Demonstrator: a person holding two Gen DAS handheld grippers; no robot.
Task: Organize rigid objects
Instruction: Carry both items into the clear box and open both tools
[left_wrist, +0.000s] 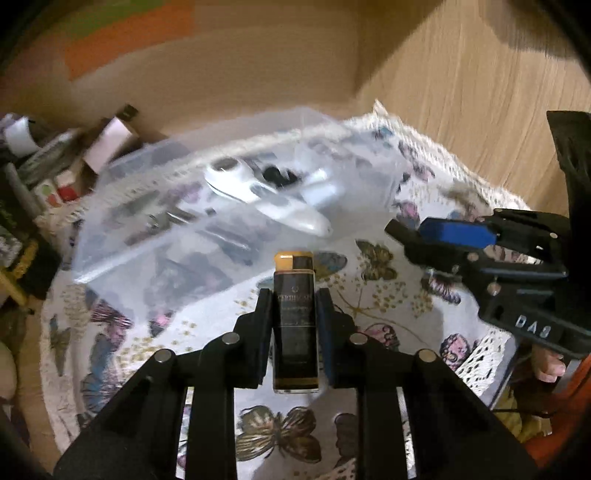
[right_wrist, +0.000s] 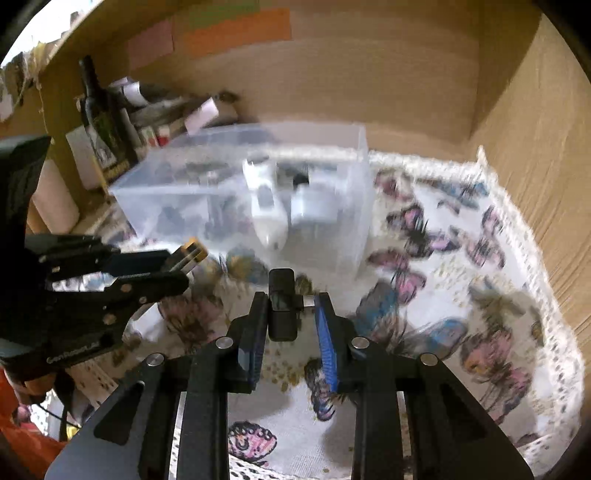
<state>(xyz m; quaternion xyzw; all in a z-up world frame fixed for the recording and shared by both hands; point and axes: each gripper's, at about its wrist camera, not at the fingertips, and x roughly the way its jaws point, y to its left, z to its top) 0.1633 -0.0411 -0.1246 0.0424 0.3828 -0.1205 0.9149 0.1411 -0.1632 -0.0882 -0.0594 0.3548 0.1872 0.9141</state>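
My left gripper (left_wrist: 294, 295) is shut on a dark bottle with a gold cap (left_wrist: 295, 325), held above the butterfly cloth (left_wrist: 388, 295). It also shows in the right wrist view (right_wrist: 177, 266) with the gold cap (right_wrist: 192, 253) sticking out. My right gripper (right_wrist: 290, 299) is shut on a small black adapter with a metal plug (right_wrist: 282, 310); it shows at the right of the left wrist view (left_wrist: 402, 230). A clear plastic box (right_wrist: 343, 147) (left_wrist: 155, 236) stands ahead of both, with a white device (right_wrist: 266, 206) (left_wrist: 258, 192) and other small items inside.
Wooden walls (right_wrist: 535, 166) close the back and right. A dark bottle (right_wrist: 98, 110), boxes and clutter (left_wrist: 55, 166) crowd the far left. The cloth's lace edge (right_wrist: 535, 266) runs along the right wall.
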